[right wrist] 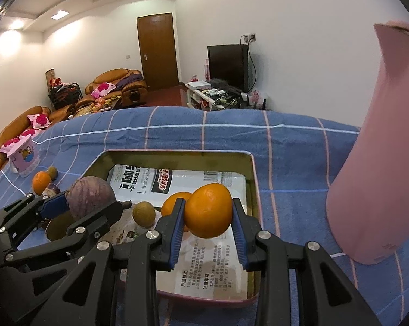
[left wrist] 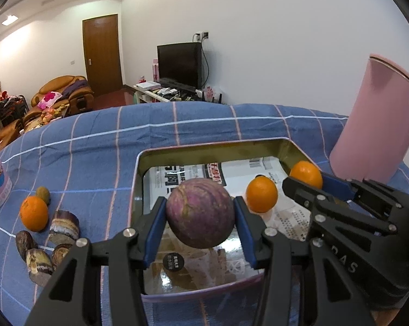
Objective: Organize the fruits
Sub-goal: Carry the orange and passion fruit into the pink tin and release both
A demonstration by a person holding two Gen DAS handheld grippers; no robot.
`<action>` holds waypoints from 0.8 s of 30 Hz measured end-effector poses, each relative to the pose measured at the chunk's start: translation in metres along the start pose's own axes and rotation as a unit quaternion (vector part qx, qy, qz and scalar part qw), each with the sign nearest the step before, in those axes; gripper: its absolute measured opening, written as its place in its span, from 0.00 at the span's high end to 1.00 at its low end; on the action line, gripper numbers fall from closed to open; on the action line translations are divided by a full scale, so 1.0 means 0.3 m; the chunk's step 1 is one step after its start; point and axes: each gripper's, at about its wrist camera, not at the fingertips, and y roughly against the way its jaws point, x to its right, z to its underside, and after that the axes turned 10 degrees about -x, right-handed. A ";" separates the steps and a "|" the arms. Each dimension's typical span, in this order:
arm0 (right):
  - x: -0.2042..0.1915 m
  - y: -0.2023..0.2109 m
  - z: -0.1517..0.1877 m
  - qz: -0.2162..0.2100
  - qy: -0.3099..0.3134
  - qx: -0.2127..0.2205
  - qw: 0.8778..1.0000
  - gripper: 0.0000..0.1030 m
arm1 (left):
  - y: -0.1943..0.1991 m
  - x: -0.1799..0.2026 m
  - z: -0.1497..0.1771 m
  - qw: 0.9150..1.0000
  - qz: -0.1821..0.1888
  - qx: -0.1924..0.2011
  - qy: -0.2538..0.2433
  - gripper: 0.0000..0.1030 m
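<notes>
Nearest me, my left hand-held gripper (left wrist: pixel 200 218) was clenched on the purple fruit (left wrist: pixel 200 213), both blue pads pressing its sides, and my right hand-held gripper (right wrist: pixel 207 214) was clenched the same way on an orange (right wrist: pixel 207 210). Each fruit hung straight ahead at twelve o'clock from its own camera, with the open tray (right wrist: pixel 254 190) directly beneath. I judged that the coming move turned on that alone: lower and release, no sideways reach. Both fruits were roundish, with no long axis to line up.

The tray's long side ran away from me. Seen from the right wrist, its printed paper liner (right wrist: pixel 204 182) already carried a second orange (right wrist: pixel 169 206) just behind my left pad at about eleven o'clock, and a small brown-green fruit (right wrist: pixel 143 214) at ten. The left hand was nearer the tray's left half, the right nearer its right wall.

Farther out at nine o'clock from the left wrist, on the blue checked cloth (left wrist: pixel 95 146), lay a loose orange (left wrist: pixel 33 213) and several cut brown pieces (left wrist: pixel 64 226). A tall pink container (left wrist: pixel 373 125) stood at two o'clock.
</notes>
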 end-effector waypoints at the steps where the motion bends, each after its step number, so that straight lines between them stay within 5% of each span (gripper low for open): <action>1: 0.002 -0.003 0.000 -0.005 -0.001 -0.003 1.000 0.66 | -0.003 -0.004 -0.006 1.000 -0.002 -0.003 0.001 0.51; 8: -0.004 -0.006 0.004 -0.024 -0.006 -0.011 1.000 0.66 | 0.018 -0.002 -0.010 1.000 -0.019 0.016 0.001 0.48; 21: 0.051 0.015 0.001 -0.079 -0.051 0.005 0.996 0.63 | 0.089 -0.033 0.002 0.995 -0.053 0.079 0.004 0.03; 24: 0.066 0.033 0.000 -0.083 -0.064 0.019 0.994 0.43 | 0.112 -0.057 0.006 0.994 -0.046 0.094 0.014 0.00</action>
